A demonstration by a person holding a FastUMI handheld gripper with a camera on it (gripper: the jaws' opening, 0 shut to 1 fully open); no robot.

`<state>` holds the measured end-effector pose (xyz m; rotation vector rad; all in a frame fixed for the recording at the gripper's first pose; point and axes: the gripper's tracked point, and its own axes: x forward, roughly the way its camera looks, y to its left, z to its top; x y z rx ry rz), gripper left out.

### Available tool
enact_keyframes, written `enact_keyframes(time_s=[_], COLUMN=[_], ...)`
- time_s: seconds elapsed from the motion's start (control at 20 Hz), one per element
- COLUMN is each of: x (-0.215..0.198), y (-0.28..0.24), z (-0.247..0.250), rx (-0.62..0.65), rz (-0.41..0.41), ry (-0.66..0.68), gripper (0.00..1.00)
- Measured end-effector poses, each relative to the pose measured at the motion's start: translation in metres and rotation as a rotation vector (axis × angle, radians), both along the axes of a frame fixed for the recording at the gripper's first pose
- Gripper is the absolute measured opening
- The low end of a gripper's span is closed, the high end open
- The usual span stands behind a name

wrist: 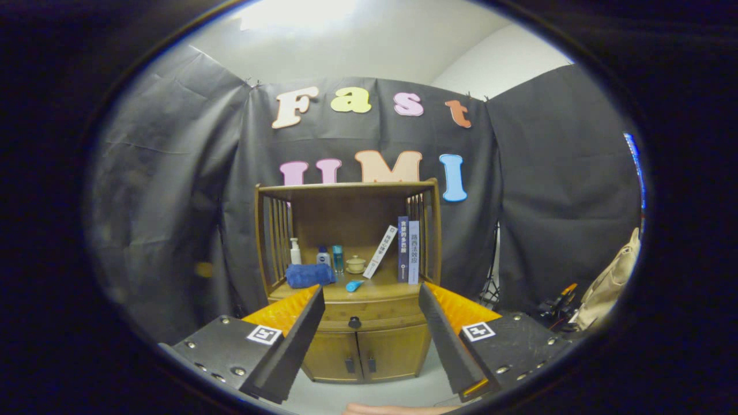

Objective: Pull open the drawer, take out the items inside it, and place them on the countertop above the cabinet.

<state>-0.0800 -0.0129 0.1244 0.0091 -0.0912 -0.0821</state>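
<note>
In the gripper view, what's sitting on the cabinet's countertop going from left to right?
White pump bottle → blue cloth → small ceramic jar → leaning white book → upright dark blue book → upright pale book. The gripper hangs open well short of the closed drawer.

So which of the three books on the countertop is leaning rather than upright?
The white book, tilted beside the two upright ones. The open hand-held gripper is short of the cabinet.

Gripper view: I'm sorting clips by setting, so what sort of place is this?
Likely a staged recording booth, not a real home: black cloth walls hang behind a lone wooden cabinet whose drawer is closed, with bottles and books on it. The tongs are open, short of it.
</note>
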Motion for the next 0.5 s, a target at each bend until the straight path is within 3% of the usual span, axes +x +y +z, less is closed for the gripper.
enact_keyframes(time_s=[0.15, 0.5], x=[-0.002, 0.0], y=[0.01, 0.034], z=[0.0, -0.021], rx=[0.049, 0.023], rz=[0.034, 0.074], ry=[-0.004, 0.028], gripper=[0.99, 1.0])
